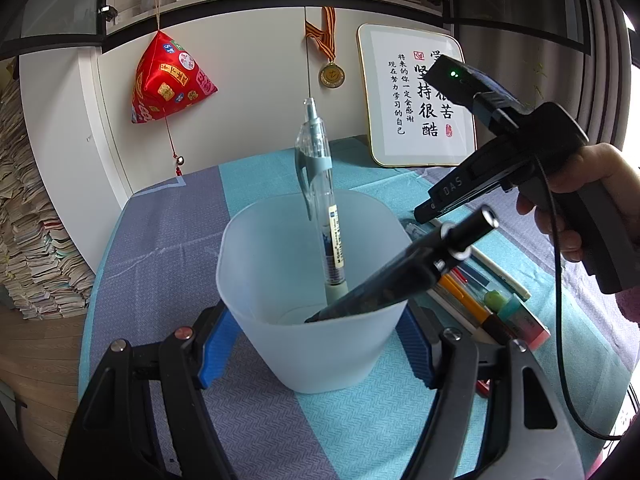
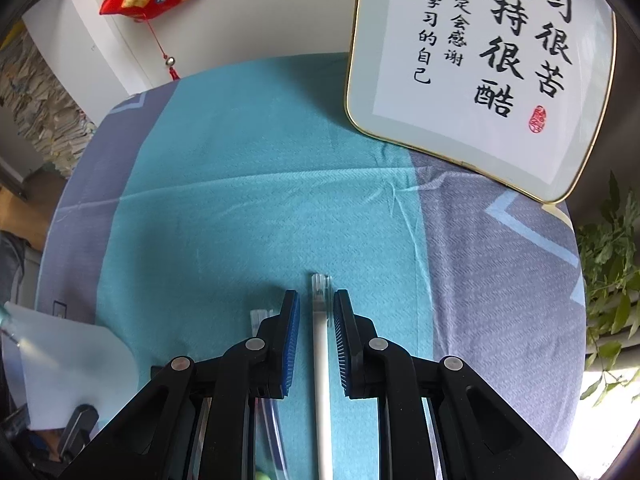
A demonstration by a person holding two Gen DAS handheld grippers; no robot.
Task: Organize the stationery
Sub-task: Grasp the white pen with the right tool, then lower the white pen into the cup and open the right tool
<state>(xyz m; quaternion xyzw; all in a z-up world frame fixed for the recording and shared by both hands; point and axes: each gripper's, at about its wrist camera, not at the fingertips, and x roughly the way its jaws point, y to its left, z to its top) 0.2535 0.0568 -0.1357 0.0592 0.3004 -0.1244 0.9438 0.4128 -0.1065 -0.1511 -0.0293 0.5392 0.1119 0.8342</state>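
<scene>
Left wrist view: left gripper (image 1: 312,356) clamps the cup (image 1: 316,292) at frame centre, two pens inside. Right gripper (image 2: 316,344) straddles a white pen (image 2: 322,360) on the desk (image 2: 248,200), jaws open – picking step; next, close squarely and lift.

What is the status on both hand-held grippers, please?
Left hand-held gripper clamps the cup, two pens inside. Right hand-held gripper open, straddling the white pen on the cloth, not gripped. Nothing in the way.
</scene>
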